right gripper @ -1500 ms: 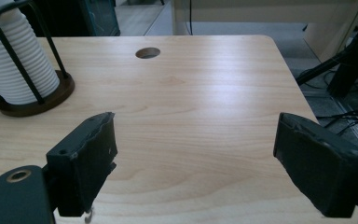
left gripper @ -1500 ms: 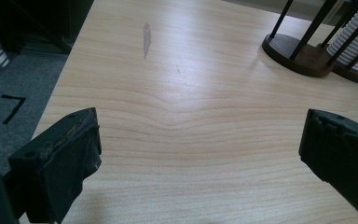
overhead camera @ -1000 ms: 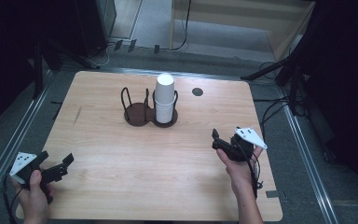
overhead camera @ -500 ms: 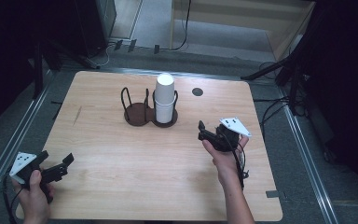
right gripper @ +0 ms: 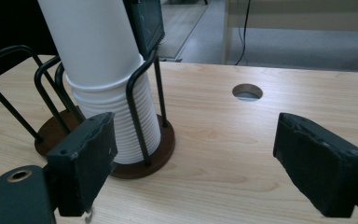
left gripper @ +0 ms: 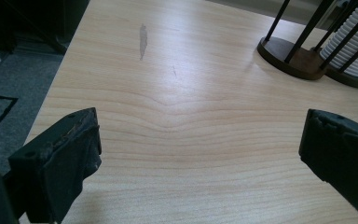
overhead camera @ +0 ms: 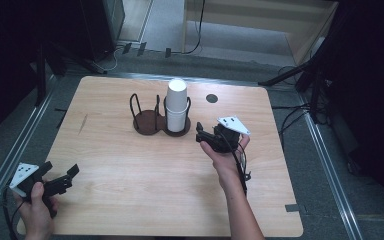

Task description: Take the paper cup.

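Right tongs (overhead camera: 203, 134) released beside cup stack (overhead camera: 177, 106) in holder (overhead camera: 177, 129); left tongs (overhead camera: 69, 176) released

A black mark like a "7" (left gripper: 4, 108) stands on the grey floor.

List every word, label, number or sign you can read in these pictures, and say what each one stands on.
"7": a black mark shaped like that digit, on the grey floor beside the table, in the left gripper view; it may be plain tape rather than a number.
No print can be read on the stack of white cups, its wire holder or the grippers.
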A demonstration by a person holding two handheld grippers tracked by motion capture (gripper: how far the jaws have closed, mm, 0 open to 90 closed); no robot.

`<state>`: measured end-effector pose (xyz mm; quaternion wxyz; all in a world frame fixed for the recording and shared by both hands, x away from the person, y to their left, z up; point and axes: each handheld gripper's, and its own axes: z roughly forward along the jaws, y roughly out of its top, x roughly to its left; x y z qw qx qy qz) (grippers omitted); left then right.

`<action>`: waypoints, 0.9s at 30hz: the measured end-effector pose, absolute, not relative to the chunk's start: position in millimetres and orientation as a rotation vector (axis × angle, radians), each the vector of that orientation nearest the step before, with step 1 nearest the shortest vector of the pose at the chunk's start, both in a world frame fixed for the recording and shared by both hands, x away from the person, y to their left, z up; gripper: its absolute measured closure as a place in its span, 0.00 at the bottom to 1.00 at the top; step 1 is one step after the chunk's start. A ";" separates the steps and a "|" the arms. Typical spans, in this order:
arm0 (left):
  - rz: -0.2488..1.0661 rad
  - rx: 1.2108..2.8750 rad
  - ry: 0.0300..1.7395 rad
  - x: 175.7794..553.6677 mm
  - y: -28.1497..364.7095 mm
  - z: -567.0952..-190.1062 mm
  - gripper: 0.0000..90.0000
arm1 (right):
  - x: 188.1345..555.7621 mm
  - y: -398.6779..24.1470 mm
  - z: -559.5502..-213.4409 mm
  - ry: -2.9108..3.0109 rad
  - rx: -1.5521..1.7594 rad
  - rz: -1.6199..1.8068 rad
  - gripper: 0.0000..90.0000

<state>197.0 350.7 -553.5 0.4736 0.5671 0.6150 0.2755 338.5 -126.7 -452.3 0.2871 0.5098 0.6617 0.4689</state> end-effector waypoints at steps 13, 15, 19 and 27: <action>0.667 1.396 1.491 197.2 351.1 -553.5 0.00 | 356.9 -96.6 -452.0 1.817 1.348 1.266 0.14; 0.667 1.396 1.490 197.1 351.1 -553.5 0.00 | 359.6 -93.0 -451.8 1.817 1.351 1.264 0.14; 0.661 1.381 1.494 197.2 351.7 -553.8 0.00 | 364.2 -86.9 -451.6 1.818 1.358 1.274 0.13; 0.657 1.381 1.496 197.4 352.2 -553.8 0.00 | 376.6 -66.9 -451.5 1.832 1.361 1.285 0.13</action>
